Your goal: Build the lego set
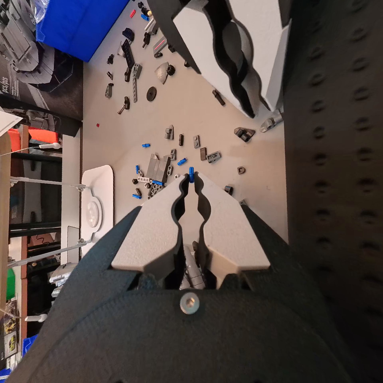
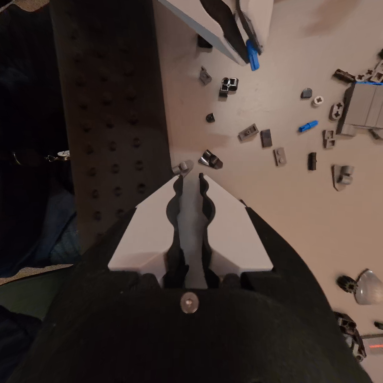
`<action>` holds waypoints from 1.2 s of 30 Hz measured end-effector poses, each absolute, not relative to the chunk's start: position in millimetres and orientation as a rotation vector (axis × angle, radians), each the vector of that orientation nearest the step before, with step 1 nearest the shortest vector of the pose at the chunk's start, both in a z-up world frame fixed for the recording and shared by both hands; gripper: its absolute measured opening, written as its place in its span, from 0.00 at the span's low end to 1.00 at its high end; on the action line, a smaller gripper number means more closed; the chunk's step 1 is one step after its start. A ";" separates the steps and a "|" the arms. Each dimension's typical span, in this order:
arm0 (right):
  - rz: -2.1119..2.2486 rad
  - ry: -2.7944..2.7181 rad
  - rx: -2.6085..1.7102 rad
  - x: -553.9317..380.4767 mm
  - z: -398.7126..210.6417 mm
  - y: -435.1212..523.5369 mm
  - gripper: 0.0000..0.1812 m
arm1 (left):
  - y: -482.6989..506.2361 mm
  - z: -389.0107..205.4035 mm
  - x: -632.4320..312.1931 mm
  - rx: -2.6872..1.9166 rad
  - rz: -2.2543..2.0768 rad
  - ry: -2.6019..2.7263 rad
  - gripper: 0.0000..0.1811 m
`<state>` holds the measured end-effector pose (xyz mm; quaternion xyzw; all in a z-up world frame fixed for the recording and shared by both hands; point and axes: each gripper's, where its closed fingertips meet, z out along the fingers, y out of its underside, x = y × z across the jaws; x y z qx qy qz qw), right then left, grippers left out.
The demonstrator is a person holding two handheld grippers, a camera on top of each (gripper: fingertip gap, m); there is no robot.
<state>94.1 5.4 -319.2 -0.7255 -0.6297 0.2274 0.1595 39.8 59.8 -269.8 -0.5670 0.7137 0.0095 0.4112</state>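
Observation:
My left gripper (image 1: 191,176) is shut on a small blue pin (image 1: 191,173) and holds it by the fingertips just above the white table (image 1: 207,116). The pin also shows in the right wrist view (image 2: 253,58), sticking out of the left gripper's tips (image 2: 248,49). My right gripper (image 2: 190,176) is open by a narrow gap and holds nothing; it also shows in the left wrist view (image 1: 261,106). It hangs beside a dark studded baseplate (image 2: 116,124) that stands on edge (image 1: 331,186). A grey partly built block (image 1: 158,167) lies among loose pieces (image 2: 362,109).
Several small black, grey and blue pieces are scattered over the table. More blue pins (image 1: 182,161) lie near the grey block. A blue bin (image 1: 78,27) and the set's box (image 1: 31,62) stand at the far left. A clear curved piece (image 2: 366,290) lies beside a black gear (image 2: 348,287). Spacing between my two grippers at the tips: around 9 centimetres. The grey partly built block (image 1: 158,167) lies around 11 centimetres away from my left fingertips. It is also in sight in the right wrist view (image 2: 368,109).

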 end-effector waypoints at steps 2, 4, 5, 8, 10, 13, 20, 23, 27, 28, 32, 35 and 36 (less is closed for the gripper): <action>0.652 -1.817 -2.081 89.8 -322.9 2.4 0.09 | 59.8 -271.2 40.0 -1.429 0.022 1.800 0.01; 0.647 -1.824 -2.066 85.6 -325.1 2.4 0.08 | 59.5 -271.6 40.2 -1.429 0.022 1.802 0.01; 0.647 -1.826 -2.056 84.6 -325.1 2.4 0.07 | 59.1 -271.6 40.3 -1.428 0.020 1.803 0.01; 0.645 -1.813 -2.048 82.4 -325.6 4.7 0.04 | 59.7 -271.4 39.8 -1.429 0.025 1.802 0.01; 0.652 -1.797 -2.041 79.4 -326.2 6.3 0.00 | 59.5 -271.8 39.6 -1.435 0.015 1.802 0.01; 0.654 -1.783 -2.031 76.3 -325.7 8.3 0.00 | 58.8 -273.4 38.9 -1.443 0.002 1.809 0.01; 0.651 -1.843 -1.945 72.8 -317.5 1.0 0.09 | 57.7 -278.1 37.9 -1.455 -0.006 1.830 0.01; 0.664 -1.889 -1.928 70.4 -320.2 2.1 0.10 | 57.4 -279.1 37.7 -1.457 -0.005 1.835 0.01; 0.717 -1.916 -1.884 64.9 -320.4 -0.3 0.06 | 57.0 -279.4 37.1 -1.454 -0.002 1.839 0.01; 0.715 -1.913 -1.872 62.8 -320.5 0.3 0.06 | 57.6 -279.7 36.6 -1.459 -0.002 1.839 0.01; 0.722 -1.842 -1.904 55.2 -320.5 10.9 0.06 | 58.4 -281.2 33.0 -1.473 -0.012 1.850 0.01; 0.715 -1.812 -1.920 50.5 -320.5 18.9 0.06 | 44.3 -288.6 31.9 -1.543 -0.152 1.901 0.01; 0.709 -1.801 -1.929 49.5 -320.6 21.4 0.06 | 39.2 -294.4 31.4 -1.563 -0.177 1.932 0.01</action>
